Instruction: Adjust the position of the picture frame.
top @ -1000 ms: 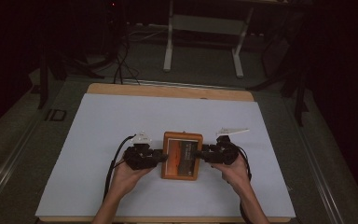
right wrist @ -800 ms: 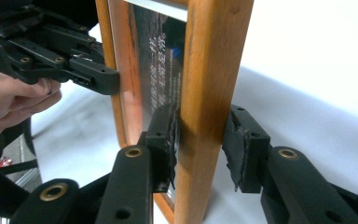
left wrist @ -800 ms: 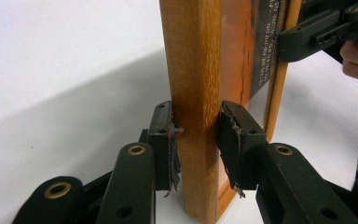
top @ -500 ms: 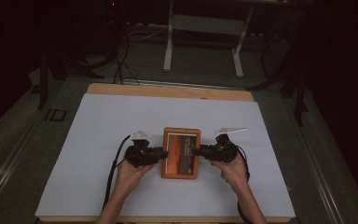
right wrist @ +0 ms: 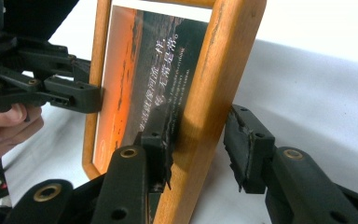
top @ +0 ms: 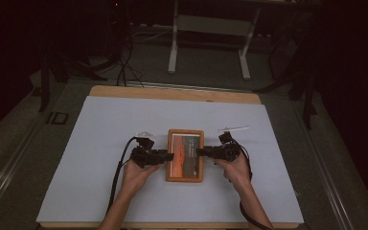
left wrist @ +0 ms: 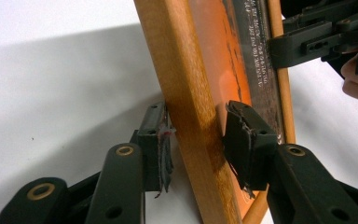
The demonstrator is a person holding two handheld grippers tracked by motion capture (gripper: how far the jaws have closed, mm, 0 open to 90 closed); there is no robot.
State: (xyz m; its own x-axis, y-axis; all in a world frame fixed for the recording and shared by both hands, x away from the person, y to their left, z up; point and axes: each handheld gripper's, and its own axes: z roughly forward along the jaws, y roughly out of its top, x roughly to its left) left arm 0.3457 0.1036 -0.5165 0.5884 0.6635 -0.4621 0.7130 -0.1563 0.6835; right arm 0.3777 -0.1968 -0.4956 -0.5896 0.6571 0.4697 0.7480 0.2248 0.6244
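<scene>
A wooden picture frame (top: pixel 185 178) with an orange and dark print lies flat on the white sheet, near the person. My left gripper (top: pixel 168 155) reaches in from its left side and my right gripper (top: pixel 200 152) from its right. In the left gripper view the wooden rail (left wrist: pixel 191 102) stands between the jaws of the left gripper (left wrist: pixel 198 144), with a slim gap at one pad. In the right gripper view the rail (right wrist: pixel 214 79) sits between the jaws of the right gripper (right wrist: pixel 198 147), and the outer pad stands clear of the wood. Both pairs of jaws have just been opening.
The white sheet (top: pixel 100 134) covers a wooden table (top: pixel 172 93). A thin white strip (top: pixel 235 128) lies just behind the right gripper. A black cable (top: pixel 117 177) trails from the left gripper toward the front edge. A metal stand (top: pixel 208 38) sits on the dark floor beyond.
Both hands have sunk a little with the frame, which looks smaller and lower now. The grippers stay on its two sides.
</scene>
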